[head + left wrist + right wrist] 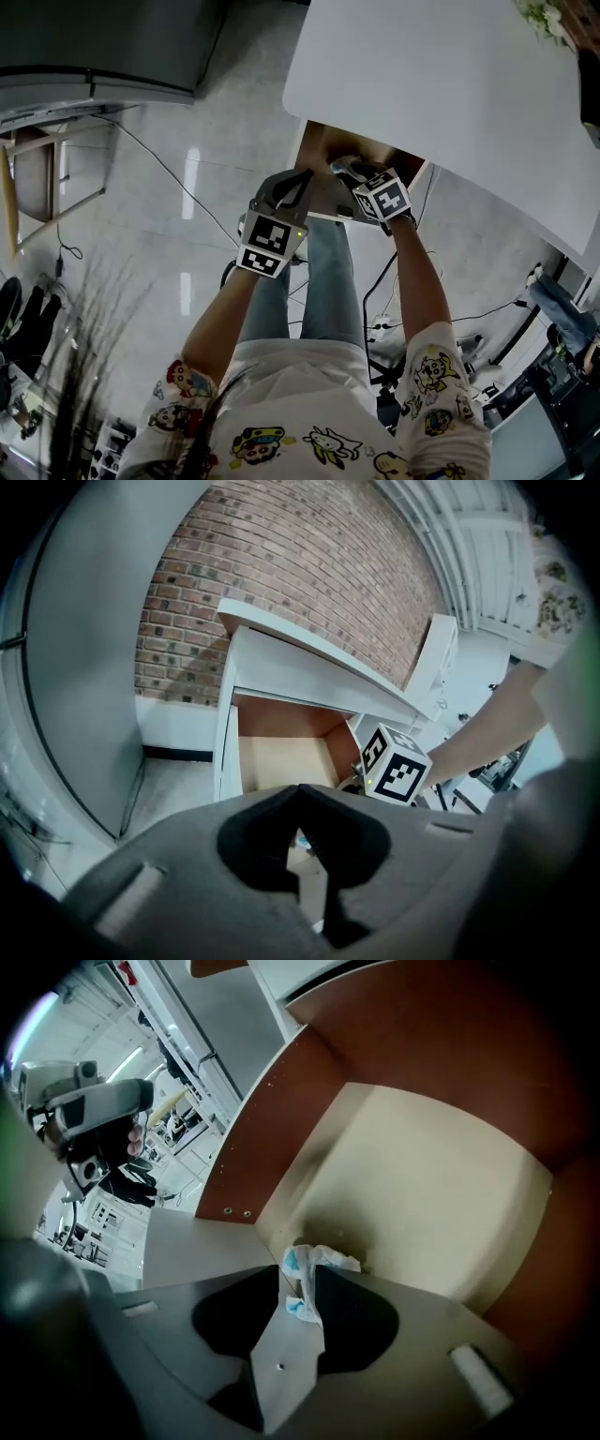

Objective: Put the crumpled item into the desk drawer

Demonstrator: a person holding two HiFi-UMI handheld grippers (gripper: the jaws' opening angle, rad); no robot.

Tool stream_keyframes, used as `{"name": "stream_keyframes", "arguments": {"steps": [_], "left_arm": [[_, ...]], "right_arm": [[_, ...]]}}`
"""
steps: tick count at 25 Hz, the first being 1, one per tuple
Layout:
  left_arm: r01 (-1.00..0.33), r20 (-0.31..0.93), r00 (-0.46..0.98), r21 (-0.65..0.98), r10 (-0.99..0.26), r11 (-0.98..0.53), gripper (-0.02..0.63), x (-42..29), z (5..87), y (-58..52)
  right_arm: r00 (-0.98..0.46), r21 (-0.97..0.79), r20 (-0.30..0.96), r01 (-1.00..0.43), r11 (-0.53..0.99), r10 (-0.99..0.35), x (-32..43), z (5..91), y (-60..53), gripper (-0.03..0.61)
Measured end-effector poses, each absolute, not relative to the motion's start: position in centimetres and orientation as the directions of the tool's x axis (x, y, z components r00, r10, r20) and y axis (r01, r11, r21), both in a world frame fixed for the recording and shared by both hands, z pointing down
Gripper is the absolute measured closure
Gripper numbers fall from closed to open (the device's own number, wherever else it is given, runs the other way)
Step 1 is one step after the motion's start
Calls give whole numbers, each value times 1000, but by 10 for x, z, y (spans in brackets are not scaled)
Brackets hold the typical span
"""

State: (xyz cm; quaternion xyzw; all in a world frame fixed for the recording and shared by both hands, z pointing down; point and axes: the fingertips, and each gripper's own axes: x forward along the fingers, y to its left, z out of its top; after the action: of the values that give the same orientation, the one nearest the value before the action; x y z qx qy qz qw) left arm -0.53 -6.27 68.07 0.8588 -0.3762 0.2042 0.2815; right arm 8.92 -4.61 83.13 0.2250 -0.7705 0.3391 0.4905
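Since the wad already lies on the drawer floor, close to its left wall, between the spread jaws of the right gripper and apparently free of the pads, the step in hand looks like the release. To do it well, draw the gripper straight back out with the jaws wide, so no fold snags a tip and drags along. Left gripper, jaws pressed together on nothing I can make out, hangs at the drawer front, seemingly placed to push it closed. No brand or writing legible; only square markers on the cube.
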Motion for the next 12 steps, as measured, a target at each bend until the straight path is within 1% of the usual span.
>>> {"name": "stream_keyframes", "arguments": {"steps": [7,12], "left_arm": [[-754,529,642,305,-555,-582,614,-6,652,-67],[-749,530,645,292,-551,-595,614,5,628,-80]], "right_arm": [[-433,-280,899,-691,667,-71,87,796,-50,446],[-460,-287,882,-699,655,-105,100,762,-62,446]]}}
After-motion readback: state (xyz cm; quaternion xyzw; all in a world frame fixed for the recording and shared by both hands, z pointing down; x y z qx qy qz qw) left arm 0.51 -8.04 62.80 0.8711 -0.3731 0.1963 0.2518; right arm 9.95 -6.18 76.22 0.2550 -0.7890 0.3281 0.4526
